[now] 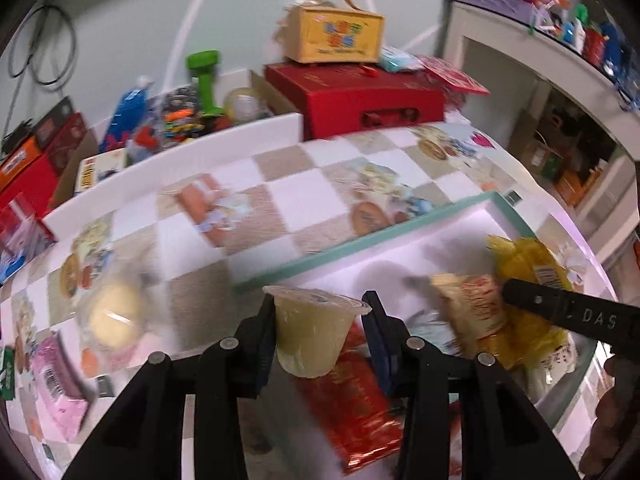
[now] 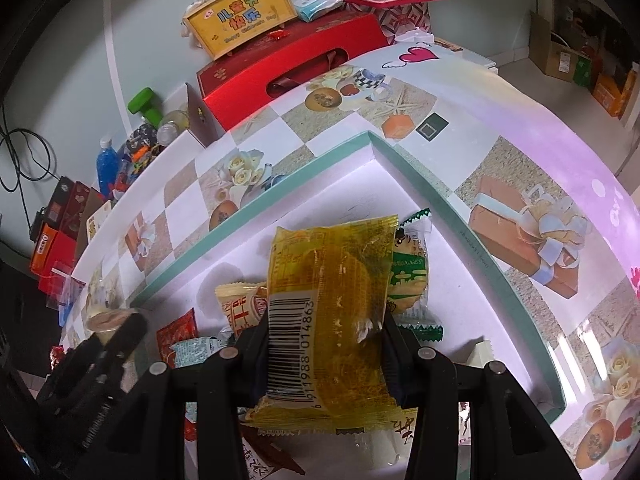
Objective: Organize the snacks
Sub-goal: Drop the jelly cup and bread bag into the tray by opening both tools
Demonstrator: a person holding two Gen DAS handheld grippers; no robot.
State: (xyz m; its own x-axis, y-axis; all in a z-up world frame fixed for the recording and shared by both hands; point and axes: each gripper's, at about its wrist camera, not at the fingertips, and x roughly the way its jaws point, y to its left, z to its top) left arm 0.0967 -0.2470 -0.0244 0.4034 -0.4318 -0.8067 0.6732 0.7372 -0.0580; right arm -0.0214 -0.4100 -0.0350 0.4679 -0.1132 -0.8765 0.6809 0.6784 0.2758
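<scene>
My left gripper (image 1: 320, 332) is shut on a pale yellow jelly cup (image 1: 312, 332) and holds it upright above the near-left corner of a white tray with a teal rim (image 1: 360, 240). My right gripper (image 2: 326, 344) is shut on a clear yellow packet (image 2: 328, 312) with a barcode, held over the tray (image 2: 420, 184). One of the right gripper's fingers (image 1: 560, 306) shows beside that yellow packet (image 1: 524, 264) in the left wrist view. The left gripper (image 2: 112, 344) and its cup (image 2: 106, 320) appear at the lower left of the right wrist view.
In the tray lie a red packet (image 1: 360, 400), a cream packet (image 2: 240, 308) and a green-and-white packet (image 2: 412, 280). A second jelly cup (image 1: 114, 316) and a pink packet (image 1: 56, 384) sit on the checked tablecloth. Behind the table stand a red box (image 1: 372, 100) and a yellow box (image 1: 336, 36).
</scene>
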